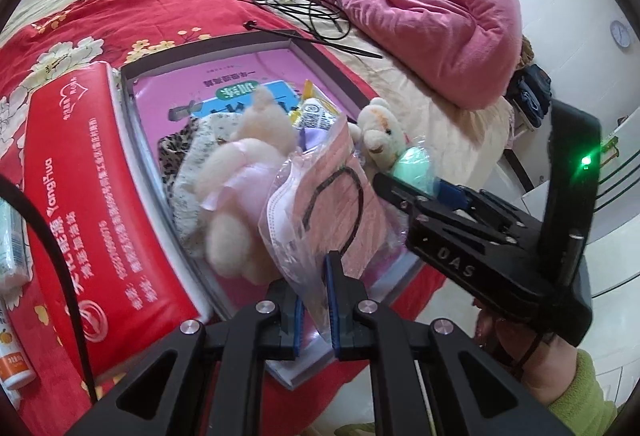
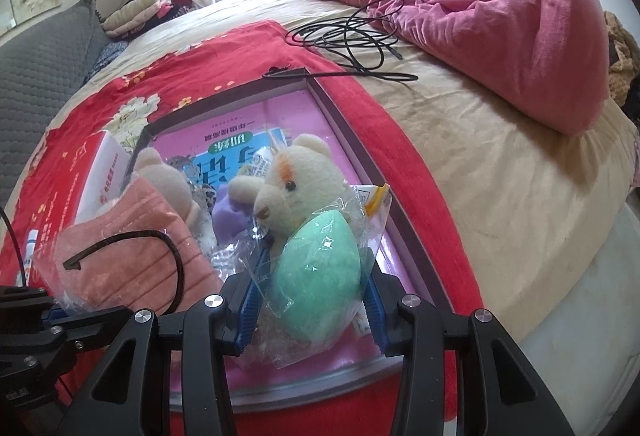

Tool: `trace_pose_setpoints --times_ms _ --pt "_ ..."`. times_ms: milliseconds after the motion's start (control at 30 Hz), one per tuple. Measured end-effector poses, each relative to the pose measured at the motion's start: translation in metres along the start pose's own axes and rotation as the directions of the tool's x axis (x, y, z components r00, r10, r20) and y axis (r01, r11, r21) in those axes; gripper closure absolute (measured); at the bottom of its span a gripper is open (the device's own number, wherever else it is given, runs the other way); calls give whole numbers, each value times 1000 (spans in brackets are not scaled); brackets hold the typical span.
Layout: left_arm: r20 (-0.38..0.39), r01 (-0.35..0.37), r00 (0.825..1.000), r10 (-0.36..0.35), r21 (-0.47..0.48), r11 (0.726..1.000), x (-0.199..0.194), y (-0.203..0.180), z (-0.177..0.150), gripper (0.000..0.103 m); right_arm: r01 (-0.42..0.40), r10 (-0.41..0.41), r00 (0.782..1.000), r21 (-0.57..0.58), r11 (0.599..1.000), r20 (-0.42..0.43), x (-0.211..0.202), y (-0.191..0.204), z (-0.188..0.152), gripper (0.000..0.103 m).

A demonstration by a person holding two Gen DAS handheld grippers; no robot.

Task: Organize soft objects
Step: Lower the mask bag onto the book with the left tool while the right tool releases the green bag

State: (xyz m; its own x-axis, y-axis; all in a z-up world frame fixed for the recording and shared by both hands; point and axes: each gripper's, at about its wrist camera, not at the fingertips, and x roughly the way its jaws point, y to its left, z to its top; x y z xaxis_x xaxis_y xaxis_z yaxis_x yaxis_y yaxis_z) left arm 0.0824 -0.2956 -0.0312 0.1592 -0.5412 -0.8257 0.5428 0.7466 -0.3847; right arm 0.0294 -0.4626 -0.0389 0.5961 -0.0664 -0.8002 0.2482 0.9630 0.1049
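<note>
Nearest the bed's front edge, the left tongs (image 1: 316, 310) were pinched on the lower corner of a clear bag holding a pink face mask (image 1: 352, 191) with a black ear loop, the blue pads nearly together with only the thin plastic between them. The right tongs (image 2: 310, 300) gripped a mint-green sponge (image 2: 316, 268) wrapped in crinkled clear film, one blue pad pressing on each side. Both loads hung over the near end of a shallow grey-rimmed box (image 2: 404, 211), which lay on a red floral cloth (image 2: 240, 43) spread across the bed. A pink book (image 2: 280, 115) lined the box floor. In the box, just beyond the sponge, sat a cream teddy bear (image 2: 296, 175); whether bear and sponge touched could not be told. To its left were a purple soft piece (image 2: 230, 213) and a second cream plush in a pink dress (image 1: 240, 163) lying on a spotted fabric. A yellow-edged packet (image 2: 378, 197) rested against the box's right rim. A red tissue pack (image 1: 88, 203) lay just beside the box's left wall. Farther back, a coiled black cable (image 2: 352, 35) lay on the beige sheet, and a pink quilt (image 2: 500, 7) was heaped at the bed's far right corner.
</note>
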Motion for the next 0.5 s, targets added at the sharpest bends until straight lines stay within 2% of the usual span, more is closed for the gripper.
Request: trace_pose_setpoints --times_ms 233,500 --pt "-7 -25 1000 25 42 999 5 -14 -11 93 0 0 1000 1 1000 -26 -1 -8 -13 57" --pt "-31 -16 999 17 27 1000 9 -14 -19 93 -5 5 1000 -5 1000 -29 -4 -10 -17 57"
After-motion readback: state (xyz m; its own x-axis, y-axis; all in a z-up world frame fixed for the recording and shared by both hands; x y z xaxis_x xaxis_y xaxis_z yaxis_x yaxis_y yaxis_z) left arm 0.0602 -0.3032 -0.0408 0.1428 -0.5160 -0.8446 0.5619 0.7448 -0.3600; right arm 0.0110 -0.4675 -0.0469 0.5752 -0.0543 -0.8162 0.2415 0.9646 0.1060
